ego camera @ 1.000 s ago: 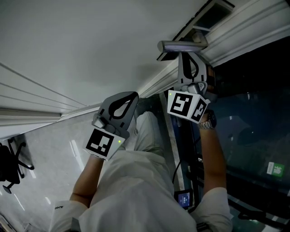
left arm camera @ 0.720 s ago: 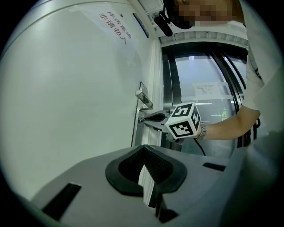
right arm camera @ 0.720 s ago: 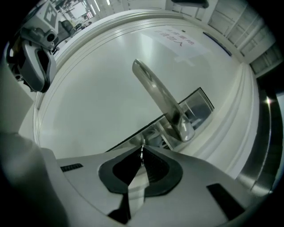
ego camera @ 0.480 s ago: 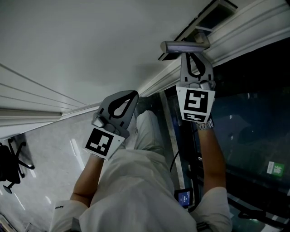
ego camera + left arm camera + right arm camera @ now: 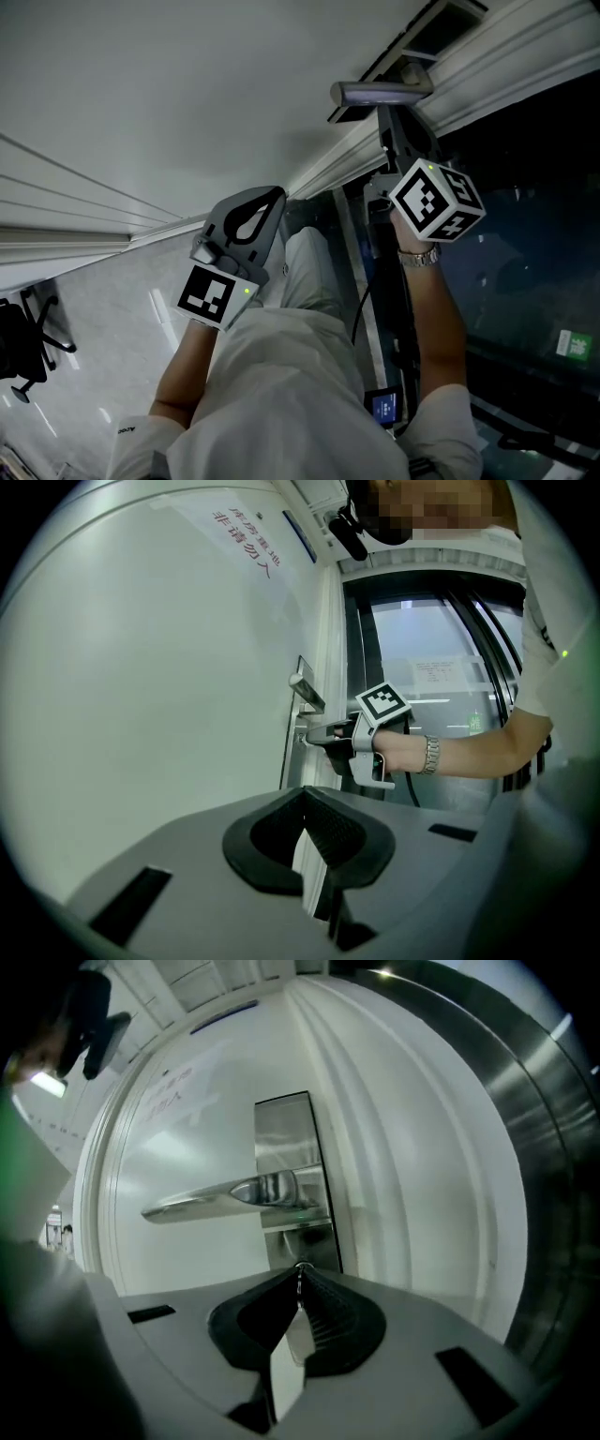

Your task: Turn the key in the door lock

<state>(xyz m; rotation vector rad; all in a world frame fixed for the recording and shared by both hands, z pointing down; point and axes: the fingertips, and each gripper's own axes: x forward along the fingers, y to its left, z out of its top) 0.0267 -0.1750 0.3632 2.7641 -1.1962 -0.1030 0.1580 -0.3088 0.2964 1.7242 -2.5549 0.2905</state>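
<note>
The white door [image 5: 187,94] carries two lines of red Chinese writing [image 5: 246,542] well above the handle [image 5: 225,1194] (too slanted to read with any certainty). Just under the handle, the lock [image 5: 302,1241] sits on its steel plate. The right gripper [image 5: 300,1273] points at it, jaws pinched together on the key [image 5: 299,1267], which stands in the lock. The left gripper [image 5: 302,799] hangs well apart from the handle, jaws pressed together on nothing.
</note>
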